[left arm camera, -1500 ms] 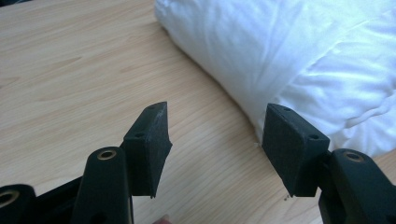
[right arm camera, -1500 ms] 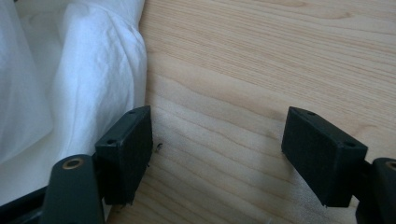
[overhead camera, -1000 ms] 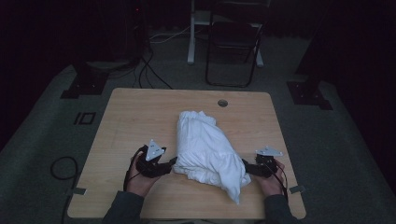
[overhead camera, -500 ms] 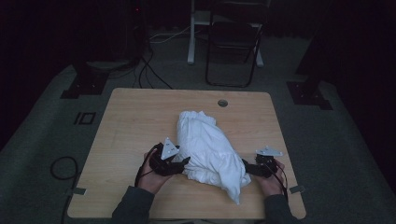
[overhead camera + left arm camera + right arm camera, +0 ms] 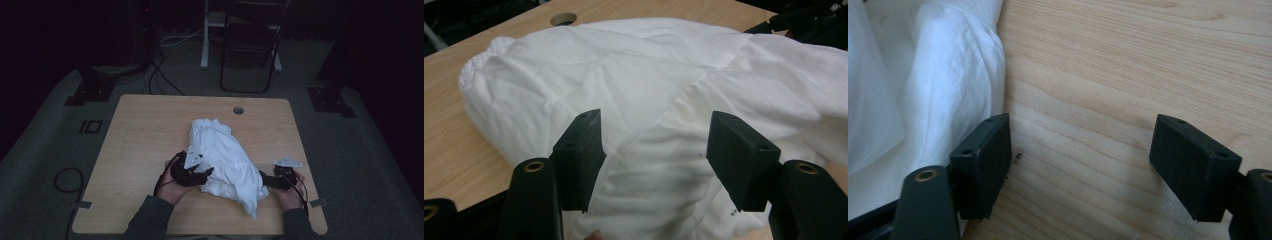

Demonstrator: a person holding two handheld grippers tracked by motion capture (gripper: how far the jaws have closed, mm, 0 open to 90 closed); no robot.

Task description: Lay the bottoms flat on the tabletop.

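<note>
A crumpled white cloth (image 5: 222, 157) lies in a heap on the wooden table (image 5: 145, 130), running from the middle toward the near edge. My left gripper (image 5: 206, 172) sits against the heap's left side. In the left gripper view its jaws (image 5: 656, 155) stand open and wide, the cloth (image 5: 624, 75) spread just beyond and below them, not pinched. My right gripper (image 5: 262, 177) rests at the heap's right side. In the right gripper view it (image 5: 1098, 160) is open over bare wood, with a fold of cloth (image 5: 943, 75) beside its left jaw.
A round cable hole (image 5: 238, 110) sits near the table's far edge. Behind the table stand a black folding chair (image 5: 250, 45) and a white post; cables trail on the dark floor. The table's left half is bare wood.
My left gripper has moved right across the table, from a little apart to right up against the cloth. The right gripper and the cloth have stayed put.
</note>
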